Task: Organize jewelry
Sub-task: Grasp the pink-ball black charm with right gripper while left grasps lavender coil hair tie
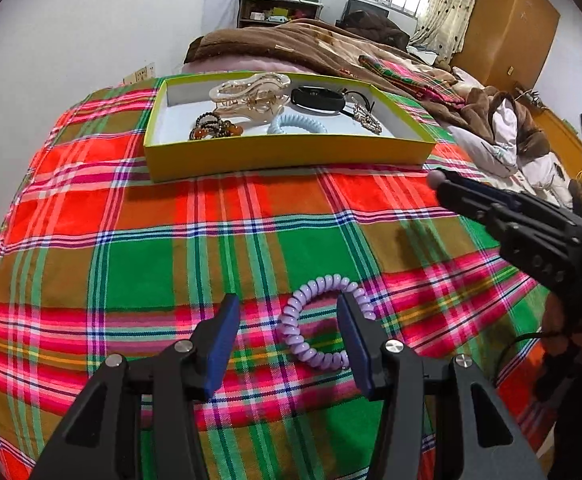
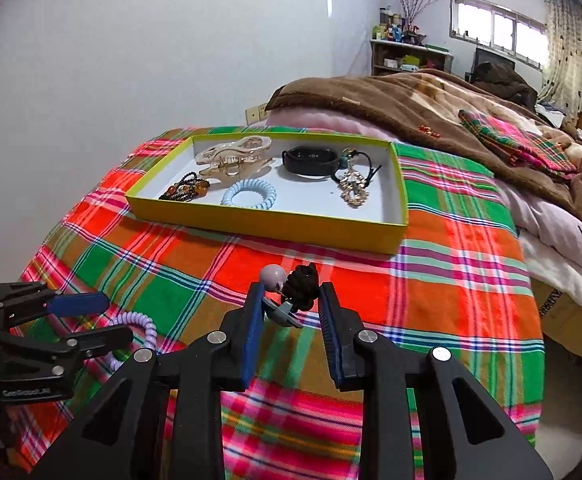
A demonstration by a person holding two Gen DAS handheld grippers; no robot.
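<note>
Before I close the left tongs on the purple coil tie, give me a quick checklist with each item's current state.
1. Left tongs open: ok.
2. Purple coil tie between the fingers: not ok; the right finger sits over the ring, only one side is straddled.
3. Tie lying flat on the plaid cloth: ok.
4. Right tongs clear of the left: ok, off to the side.
5. Black hair tie with bead secure in the right tongs: cannot tell; the fingers look apart.
6. Free space in the yellow tray: ok, near the front right corner.
</note>
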